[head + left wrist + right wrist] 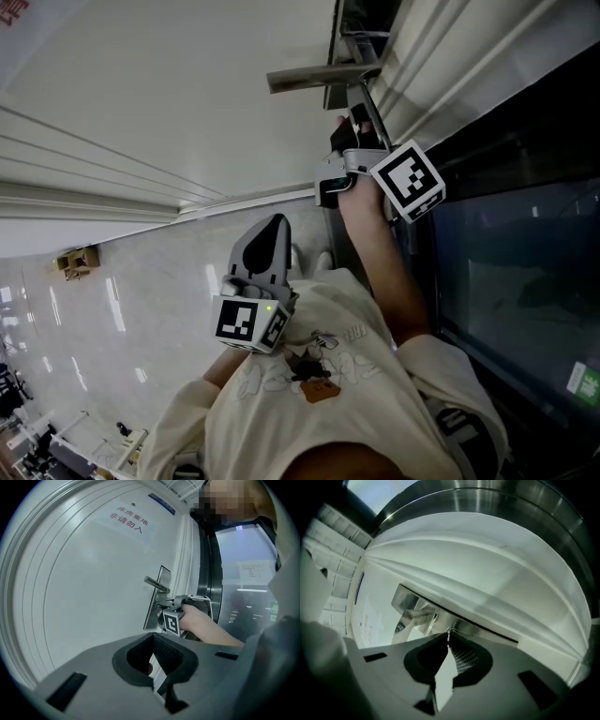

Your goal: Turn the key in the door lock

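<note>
**Key pinched at the lock plate**

The right gripper (448, 637) has its jaws closed tip to tip on the small key (450, 630). The key sits at the steel lock plate (404, 598) on the white door (487, 564), just beside the lever handle (419, 618).

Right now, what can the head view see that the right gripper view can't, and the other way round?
Only the head view: the person's cream cartoon-print T-shirt, the left hand-held gripper and the glossy pale floor.
Only the right gripper view: close up, the right hand-held gripper with its jaws pinched on what looks like a small silvery metal key at the lock.
Both: the white door and its silver metal lever handle.
</note>
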The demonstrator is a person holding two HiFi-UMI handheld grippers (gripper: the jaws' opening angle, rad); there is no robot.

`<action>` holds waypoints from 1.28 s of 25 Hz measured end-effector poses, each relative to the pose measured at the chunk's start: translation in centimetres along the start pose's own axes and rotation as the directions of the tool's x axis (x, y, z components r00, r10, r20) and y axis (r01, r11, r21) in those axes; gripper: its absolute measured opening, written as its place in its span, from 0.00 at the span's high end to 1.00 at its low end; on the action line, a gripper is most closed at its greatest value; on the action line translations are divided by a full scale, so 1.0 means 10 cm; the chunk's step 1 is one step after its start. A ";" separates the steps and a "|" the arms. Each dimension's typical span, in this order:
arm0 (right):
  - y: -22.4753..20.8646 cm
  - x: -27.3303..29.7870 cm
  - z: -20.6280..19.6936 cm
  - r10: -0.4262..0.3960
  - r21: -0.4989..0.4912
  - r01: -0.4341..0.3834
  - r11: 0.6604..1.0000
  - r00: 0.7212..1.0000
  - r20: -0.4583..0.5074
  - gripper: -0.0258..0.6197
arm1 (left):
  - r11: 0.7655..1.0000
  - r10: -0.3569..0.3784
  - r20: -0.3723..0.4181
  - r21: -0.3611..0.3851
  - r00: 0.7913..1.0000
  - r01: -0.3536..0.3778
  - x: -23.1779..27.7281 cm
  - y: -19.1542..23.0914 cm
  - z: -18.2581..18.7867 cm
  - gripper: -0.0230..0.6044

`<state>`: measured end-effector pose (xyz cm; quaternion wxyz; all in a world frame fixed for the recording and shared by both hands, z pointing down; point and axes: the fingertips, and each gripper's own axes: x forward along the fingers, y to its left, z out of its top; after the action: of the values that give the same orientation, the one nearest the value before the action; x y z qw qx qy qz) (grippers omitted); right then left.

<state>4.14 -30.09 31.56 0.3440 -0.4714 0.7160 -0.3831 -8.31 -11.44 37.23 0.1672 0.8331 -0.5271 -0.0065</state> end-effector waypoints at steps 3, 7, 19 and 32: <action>-0.03 -0.01 0.00 -0.006 0.081 0.004 0.997 1.000 0.017 0.92 | 1.000 0.005 0.001 -0.001 1.000 -0.005 -0.02 0.03 0.00 0.95; -0.08 -0.04 0.00 -0.024 0.147 0.019 0.989 0.999 0.027 0.92 | 1.000 0.008 0.001 -0.004 1.000 -0.008 -0.05 0.04 0.00 0.95; -0.13 -0.27 0.04 0.026 0.442 -0.053 0.895 0.997 0.068 0.92 | 1.000 0.014 0.017 0.005 1.000 -0.014 -0.21 -0.10 -0.09 0.95; -0.04 -0.14 0.04 0.095 0.409 -0.107 0.906 0.994 0.049 0.72 | 1.000 0.005 0.022 0.004 1.000 -0.005 -0.17 0.00 -0.06 0.95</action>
<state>5.06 -29.01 31.95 0.4648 -0.3561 0.6380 -0.5001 -8.94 -9.77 37.52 0.1595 0.8320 -0.5312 -0.0143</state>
